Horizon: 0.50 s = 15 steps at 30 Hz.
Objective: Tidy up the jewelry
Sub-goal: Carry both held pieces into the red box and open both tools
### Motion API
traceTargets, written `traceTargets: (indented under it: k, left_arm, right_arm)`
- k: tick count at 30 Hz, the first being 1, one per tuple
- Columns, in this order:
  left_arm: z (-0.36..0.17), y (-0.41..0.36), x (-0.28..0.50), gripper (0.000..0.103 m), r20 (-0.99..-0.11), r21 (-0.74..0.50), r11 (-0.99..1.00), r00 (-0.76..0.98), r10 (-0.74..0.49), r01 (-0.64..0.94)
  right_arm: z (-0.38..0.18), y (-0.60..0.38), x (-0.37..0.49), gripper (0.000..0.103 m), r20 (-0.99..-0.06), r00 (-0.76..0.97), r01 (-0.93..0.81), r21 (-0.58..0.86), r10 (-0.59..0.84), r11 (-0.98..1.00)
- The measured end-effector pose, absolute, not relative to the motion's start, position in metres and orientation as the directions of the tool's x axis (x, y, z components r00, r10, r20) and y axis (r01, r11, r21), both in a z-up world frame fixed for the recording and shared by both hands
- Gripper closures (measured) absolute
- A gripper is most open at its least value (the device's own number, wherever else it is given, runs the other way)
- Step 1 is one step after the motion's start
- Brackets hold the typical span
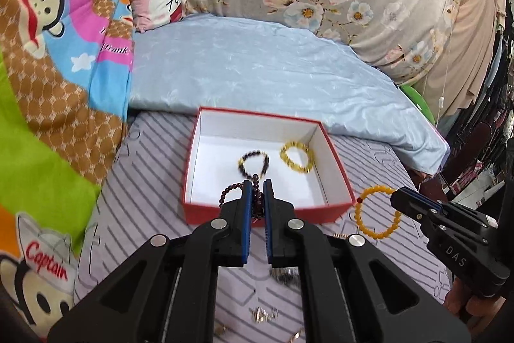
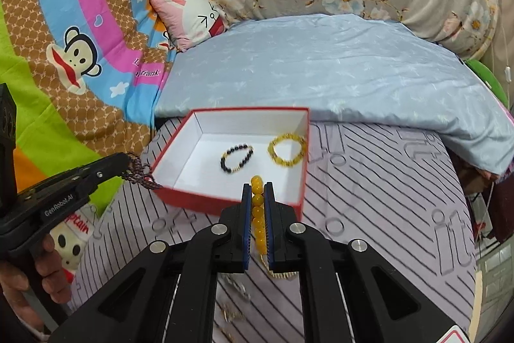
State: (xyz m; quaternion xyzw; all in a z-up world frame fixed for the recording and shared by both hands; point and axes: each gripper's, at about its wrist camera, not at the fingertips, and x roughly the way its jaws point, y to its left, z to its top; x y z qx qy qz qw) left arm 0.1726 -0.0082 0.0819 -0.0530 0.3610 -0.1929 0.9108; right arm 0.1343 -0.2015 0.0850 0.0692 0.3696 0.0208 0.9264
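Both jaws narrow, left gripper (image 1: 256, 187) pinching dark red bead string (image 1: 255, 182), right gripper (image 2: 257, 192) clamping orange bead bracelet (image 2: 257, 211)

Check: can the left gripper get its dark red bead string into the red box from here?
Probably yes. The left gripper holds the dark red bead string at the red box near wall; box open-topped, floor mostly bare.

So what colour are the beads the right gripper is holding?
Amber-orange beads, clearest in the right wrist view.
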Motion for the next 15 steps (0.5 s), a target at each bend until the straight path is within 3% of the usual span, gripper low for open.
traceTargets:
  k: [7,15]
  left_arm:
    - [0.076,-0.027,0.227,0.097,-0.641,-0.211,0.926,0.671,-0.372,0.313]
    - [0.041,-0.039,0.27,0.097,-0.69,-0.202,0.936,0.637,-0.344,0.287]
  right_arm:
    - [0.08,-0.199,0.195,0.096,-0.684,0.721,-0.008,0.155,0.113,0.988]
    - [0.042,-0.181,0.24,0.096,-0.729,0.642,-0.08,0.242,0.235,0.967]
